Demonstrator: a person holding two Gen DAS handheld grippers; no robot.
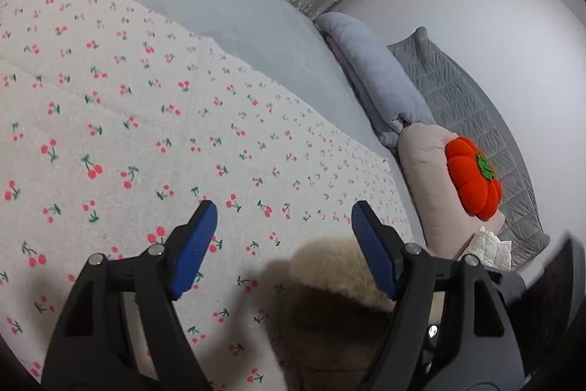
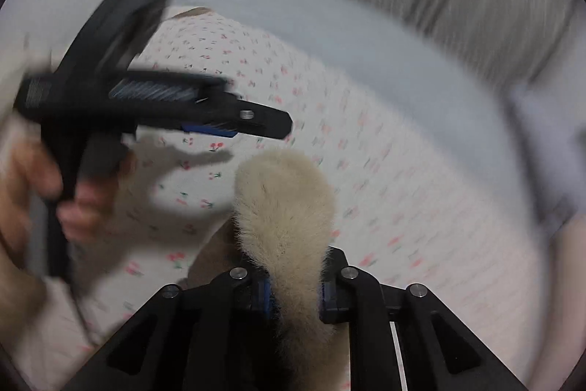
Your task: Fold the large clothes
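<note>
Early stage judged: no fold seen. Fleece (image 2: 289, 207) pinched in right tool (image 2: 295, 295), raised over cherry sheet (image 1: 110, 105). Left tool (image 1: 284, 244) spread, holding nothing.

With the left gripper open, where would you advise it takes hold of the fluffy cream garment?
Probably the rounded fluffy edge of the cream garment, lying between the open left gripper fingers. Come down from above; the right gripper already pinches another part.
</note>
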